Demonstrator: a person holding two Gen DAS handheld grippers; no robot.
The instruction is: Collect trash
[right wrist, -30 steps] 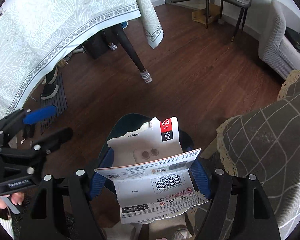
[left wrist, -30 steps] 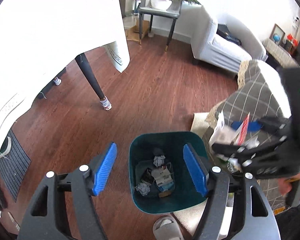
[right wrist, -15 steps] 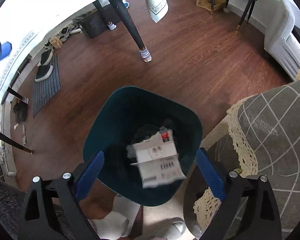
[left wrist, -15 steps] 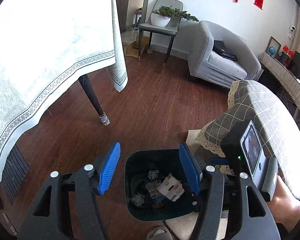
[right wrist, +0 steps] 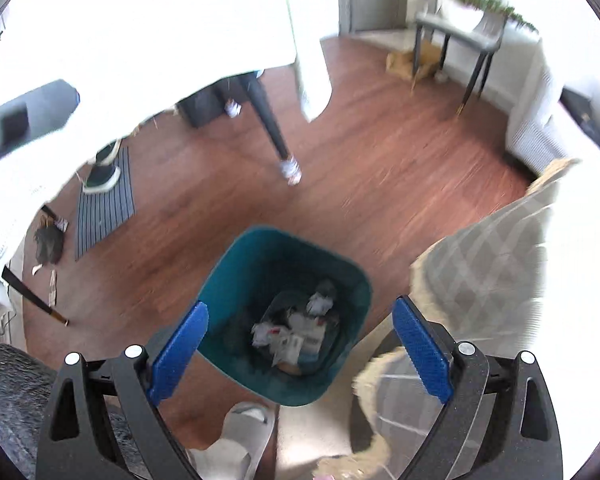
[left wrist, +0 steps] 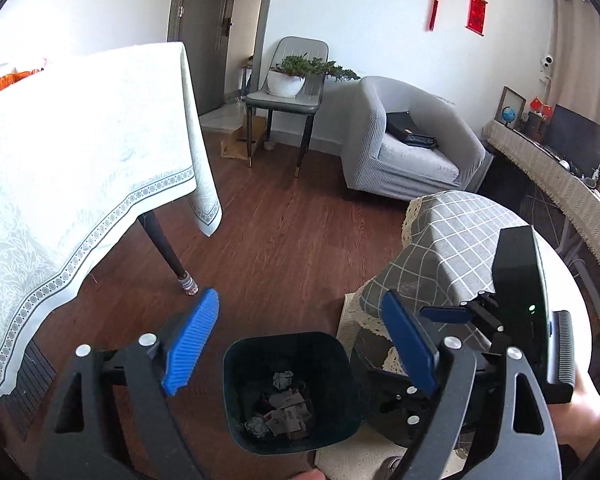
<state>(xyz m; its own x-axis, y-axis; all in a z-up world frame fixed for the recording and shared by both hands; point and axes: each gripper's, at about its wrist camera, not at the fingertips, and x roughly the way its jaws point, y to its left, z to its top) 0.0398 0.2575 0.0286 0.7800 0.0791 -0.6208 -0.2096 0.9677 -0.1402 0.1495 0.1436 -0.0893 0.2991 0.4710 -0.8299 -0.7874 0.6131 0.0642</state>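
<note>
My right hand-held gripper [right wrist: 300, 344] hangs directly over the teal bin [right wrist: 236, 276], its blue pads [right wrist: 179, 352] spread wide with nothing between them, so anything it lets go would fall straight in. My left hand-held gripper [left wrist: 300, 344] is likewise wide open and empty, poised over the same bin [left wrist: 236, 364] from the other side, free for another pickup. The trash [right wrist: 296, 330], crumpled paper and torn packaging, lies in a heap at the bottom of the bin. I judge the bin stands on the wood floor [right wrist: 380, 168] between the cloth-draped counter [left wrist: 80, 160] and the checked cover [left wrist: 444, 248] to stay within reach of both. A few scraps [right wrist: 51, 280] lie on the floor beside the striped mat [right wrist: 104, 196], likely still to collect.
</note>
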